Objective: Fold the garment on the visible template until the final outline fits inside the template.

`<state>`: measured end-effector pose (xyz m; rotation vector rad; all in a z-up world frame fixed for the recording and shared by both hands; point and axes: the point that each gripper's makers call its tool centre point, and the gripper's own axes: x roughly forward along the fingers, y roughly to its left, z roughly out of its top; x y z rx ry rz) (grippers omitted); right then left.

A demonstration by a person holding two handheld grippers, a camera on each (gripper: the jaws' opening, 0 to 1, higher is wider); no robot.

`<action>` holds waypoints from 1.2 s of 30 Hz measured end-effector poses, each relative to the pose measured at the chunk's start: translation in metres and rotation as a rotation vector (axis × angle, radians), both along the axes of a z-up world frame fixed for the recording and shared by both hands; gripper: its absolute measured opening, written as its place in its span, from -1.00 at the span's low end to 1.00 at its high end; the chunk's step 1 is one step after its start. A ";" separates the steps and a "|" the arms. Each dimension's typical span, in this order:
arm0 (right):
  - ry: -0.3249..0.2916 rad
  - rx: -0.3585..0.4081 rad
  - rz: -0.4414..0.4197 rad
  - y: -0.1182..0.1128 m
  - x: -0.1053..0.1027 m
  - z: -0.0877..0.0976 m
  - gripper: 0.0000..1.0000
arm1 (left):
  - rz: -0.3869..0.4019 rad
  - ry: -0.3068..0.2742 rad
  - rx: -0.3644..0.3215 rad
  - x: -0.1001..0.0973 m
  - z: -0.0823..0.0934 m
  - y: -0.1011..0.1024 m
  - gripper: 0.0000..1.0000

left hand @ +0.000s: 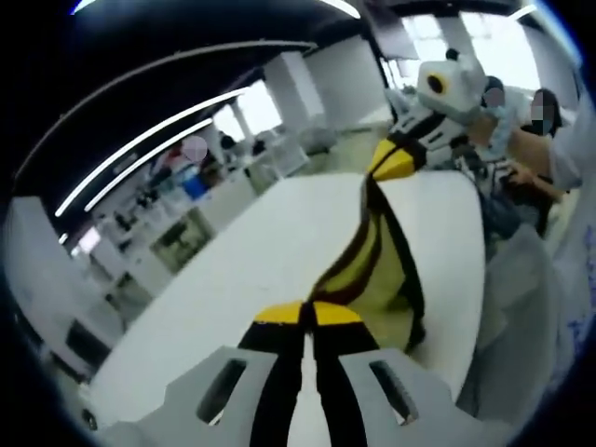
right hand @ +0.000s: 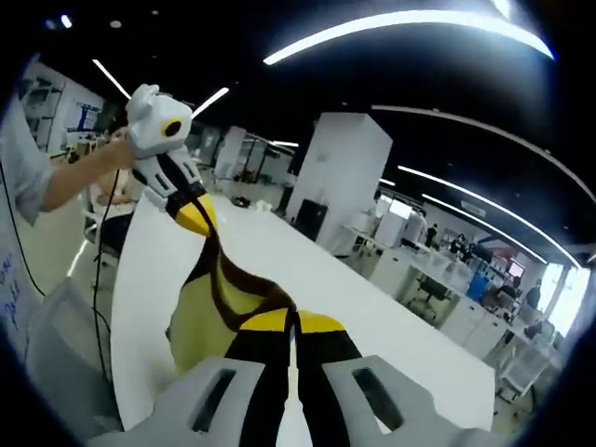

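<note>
Left gripper [left hand: 308, 321] jaws pinched shut on yellow garment [left hand: 372, 265] | right gripper [right hand: 291, 326] jaws likewise clamped on it | cloth stretched between them above white table [left hand: 251, 270]

Each camera rides low behind its own jaws and looks along them over the white bench [left hand: 261, 251], lifted above it and tilted. The left gripper view faces the right gripper [left hand: 391, 163] across the bench; the right gripper view faces back at the left gripper [right hand: 194, 212]. Both share the bench top and the yellow garment [right hand: 209, 312] stretched between them, seen close
</note>
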<state>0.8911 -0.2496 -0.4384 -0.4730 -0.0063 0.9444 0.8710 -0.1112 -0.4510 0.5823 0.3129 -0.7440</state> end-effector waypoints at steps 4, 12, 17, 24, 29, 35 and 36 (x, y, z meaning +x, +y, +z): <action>-0.036 0.013 0.000 0.000 -0.002 0.020 -0.97 | -0.005 -0.031 0.008 -0.002 0.018 -0.001 -1.00; -0.107 0.024 -0.007 -0.002 -0.008 0.053 -0.97 | -0.023 -0.094 0.023 -0.008 0.052 -0.007 -1.00; -0.138 0.043 -0.005 -0.004 -0.017 0.073 -0.98 | -0.030 -0.135 0.032 -0.016 0.073 -0.009 -1.00; -0.217 0.019 -0.013 -0.006 -0.032 0.095 -0.98 | -0.045 -0.173 0.046 -0.030 0.098 -0.013 -1.00; -0.256 0.016 -0.007 -0.007 -0.045 0.110 -0.98 | -0.052 -0.198 0.060 -0.041 0.110 -0.015 -1.00; -0.298 0.016 -0.003 -0.009 -0.060 0.126 -0.98 | -0.060 -0.234 0.078 -0.057 0.129 -0.018 -1.00; -0.305 0.017 -0.003 -0.010 -0.063 0.128 -0.98 | -0.064 -0.242 0.080 -0.059 0.132 -0.020 -1.00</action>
